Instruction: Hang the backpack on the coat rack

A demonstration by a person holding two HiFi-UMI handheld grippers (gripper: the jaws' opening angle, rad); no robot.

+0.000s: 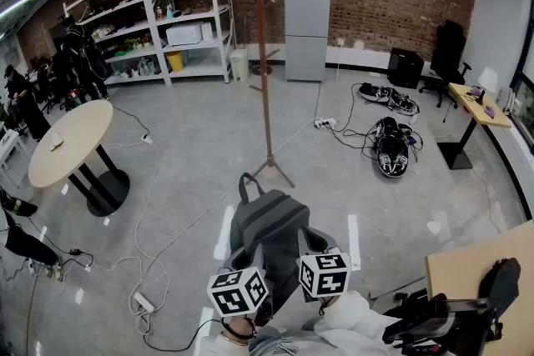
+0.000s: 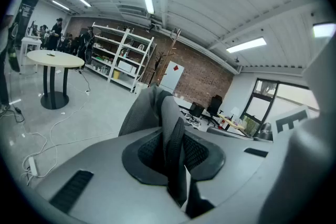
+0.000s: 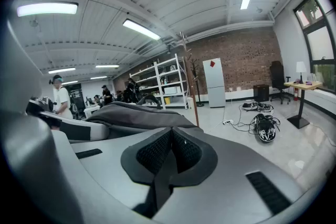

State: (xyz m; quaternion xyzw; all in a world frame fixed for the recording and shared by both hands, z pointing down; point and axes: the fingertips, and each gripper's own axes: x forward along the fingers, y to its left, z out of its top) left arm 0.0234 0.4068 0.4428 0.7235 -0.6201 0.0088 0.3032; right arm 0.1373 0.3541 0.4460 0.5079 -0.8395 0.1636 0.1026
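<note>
A grey backpack [image 1: 271, 225] hangs in front of me above the floor, its top handle pointing at the wooden coat rack [image 1: 263, 54] a few steps ahead. My left gripper [image 1: 250, 253] is at its near left side. In the left gripper view that gripper [image 2: 173, 139] is shut on a grey backpack strap [image 2: 170, 115] that stands up between the pads. My right gripper [image 1: 314, 241] sits at the pack's near right side. In the right gripper view its pads [image 3: 170, 136] meet with nothing showing between them, and the backpack [image 3: 136, 113] lies beside its left jaw.
A round table [image 1: 71, 142] stands at the left, with people beyond it. White shelves [image 1: 179, 12] and a white cabinet [image 1: 306, 25] line the brick wall. Cables and a black bag [image 1: 390, 150] lie on the right floor. A wooden tabletop [image 1: 476, 271] is at my right.
</note>
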